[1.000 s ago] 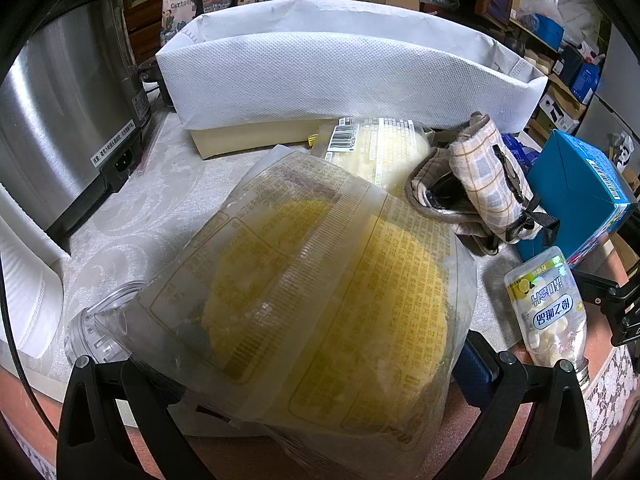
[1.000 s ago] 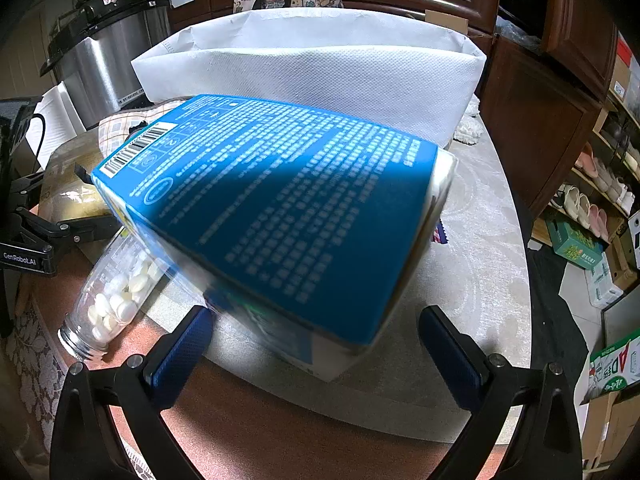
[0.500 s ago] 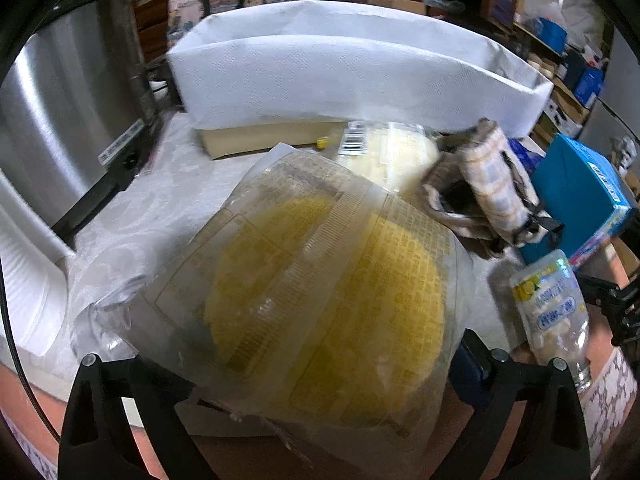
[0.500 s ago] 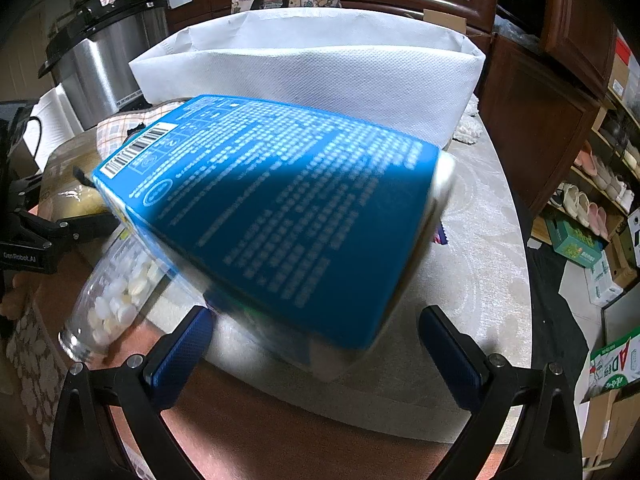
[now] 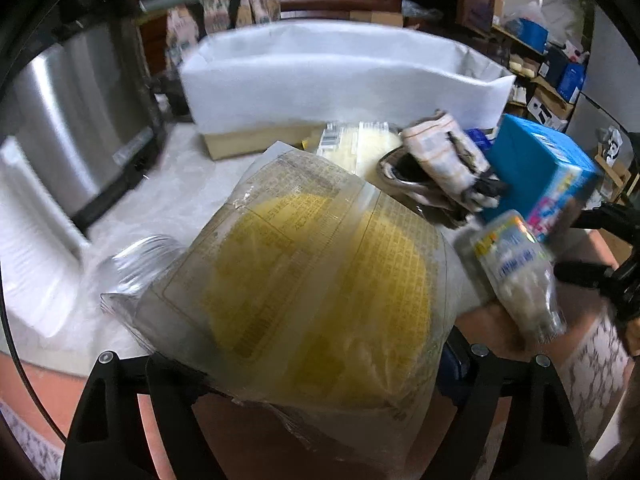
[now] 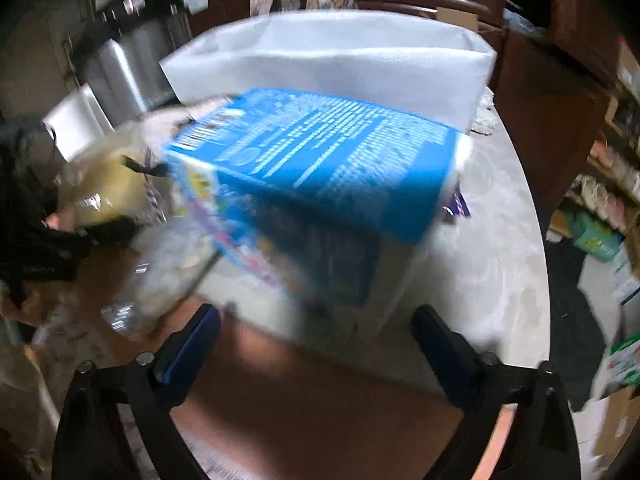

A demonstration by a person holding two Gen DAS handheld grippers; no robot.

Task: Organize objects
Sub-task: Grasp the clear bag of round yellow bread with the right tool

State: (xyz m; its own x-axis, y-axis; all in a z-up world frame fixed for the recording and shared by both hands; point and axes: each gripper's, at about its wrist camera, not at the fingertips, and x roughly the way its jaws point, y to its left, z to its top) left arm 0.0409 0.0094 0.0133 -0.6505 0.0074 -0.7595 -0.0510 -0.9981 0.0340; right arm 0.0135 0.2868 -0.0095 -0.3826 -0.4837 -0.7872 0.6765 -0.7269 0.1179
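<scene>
Noodle packet, clear w/ yellow contents, is seen between jaws of left gripper; jaws closing, pad contact hidden by packet. Blue carton is seen tilted on table, just ahead of right gripper; jaws closing, pads not touching it. Candy bottle lies beside carton. White-lined box stands behind.

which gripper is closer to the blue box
Right. The right gripper has the blue box just ahead between its closing fingers; the left gripper straddles the yellow packet, box off to its right.
</scene>
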